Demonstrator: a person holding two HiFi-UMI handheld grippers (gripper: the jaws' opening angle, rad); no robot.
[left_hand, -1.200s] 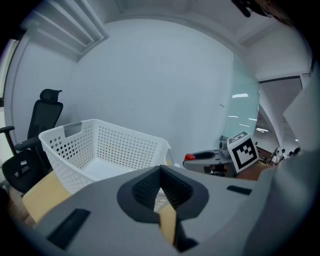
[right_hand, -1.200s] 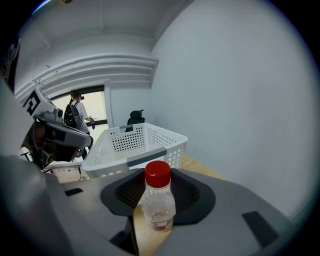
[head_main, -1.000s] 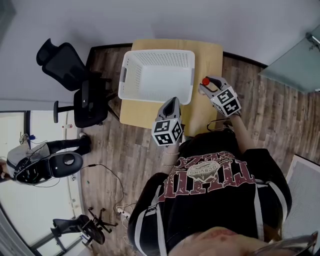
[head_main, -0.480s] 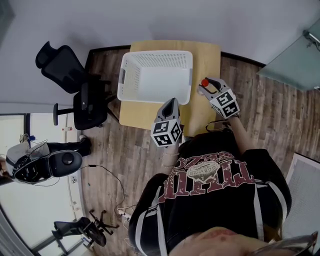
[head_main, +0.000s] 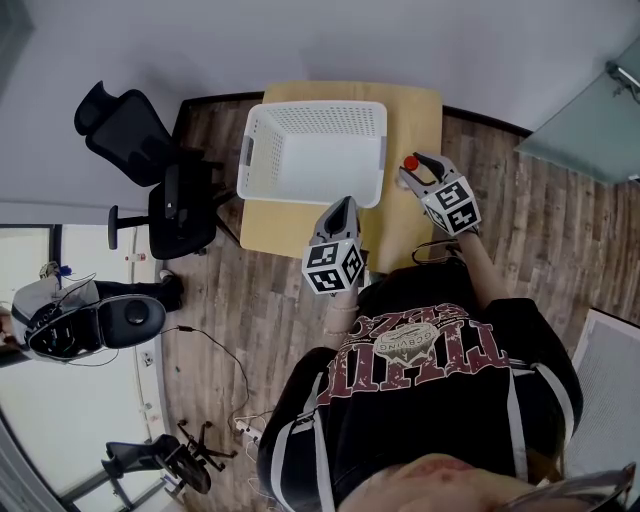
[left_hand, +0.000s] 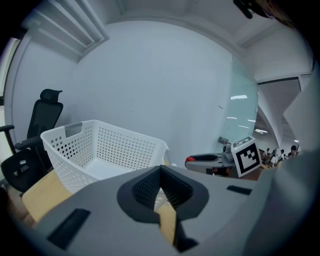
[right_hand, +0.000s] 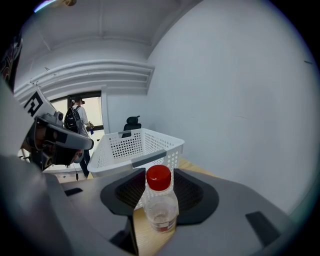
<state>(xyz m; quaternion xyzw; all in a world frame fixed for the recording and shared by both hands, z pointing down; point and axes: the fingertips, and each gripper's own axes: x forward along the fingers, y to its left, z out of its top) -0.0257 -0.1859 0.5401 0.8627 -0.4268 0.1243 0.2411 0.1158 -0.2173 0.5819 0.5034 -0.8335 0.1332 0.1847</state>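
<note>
Bottle (right_hand: 160, 205) with a red cap, gripped upright in your right tongs (head_main: 420, 172).
The two jaws of the right tongs press on its sides, closed only as far as the bottle's body allows, and the cap rises just above the jaw tips. Beyond these tongs the white basket (right_hand: 131, 150) stands on the wooden table (head_main: 410, 110), apart from the bottle. Your left tongs (left_hand: 160, 170) hold nothing: their jaws meet at the tips. They point at the basket's near wall, and the right tongs are on their right side.
</note>
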